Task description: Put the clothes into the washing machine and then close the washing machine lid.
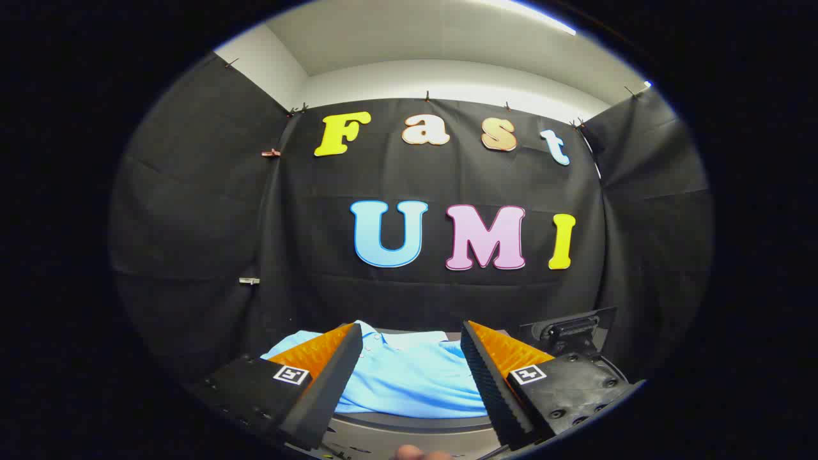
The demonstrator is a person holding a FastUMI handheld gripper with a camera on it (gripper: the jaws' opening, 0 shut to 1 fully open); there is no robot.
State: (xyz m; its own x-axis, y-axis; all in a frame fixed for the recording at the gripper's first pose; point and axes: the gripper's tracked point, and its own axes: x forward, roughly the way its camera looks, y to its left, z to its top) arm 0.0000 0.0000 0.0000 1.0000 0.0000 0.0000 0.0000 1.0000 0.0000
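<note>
While the tongs (pixel 409 377) are held with their two ridged fingers (pixel 489 383) spread wide apart and nothing between the pads, a light blue shirt (pixel 409 377) is seen just ahead of them, lying crumpled on a dark surface whose curved rim (pixel 415 423) passes beneath the fingertips. The shirt is judged soft, light and limp, so a raised fold near the collar (pixel 409 338) would best be pinched. Beyond the right finger a black hinged part (pixel 569 329) stands, perhaps the washing machine lid.

Hand-held gripper (pixel 409 370) – orange fingers, black ribbed pads, square markers, jaws parted.
</note>
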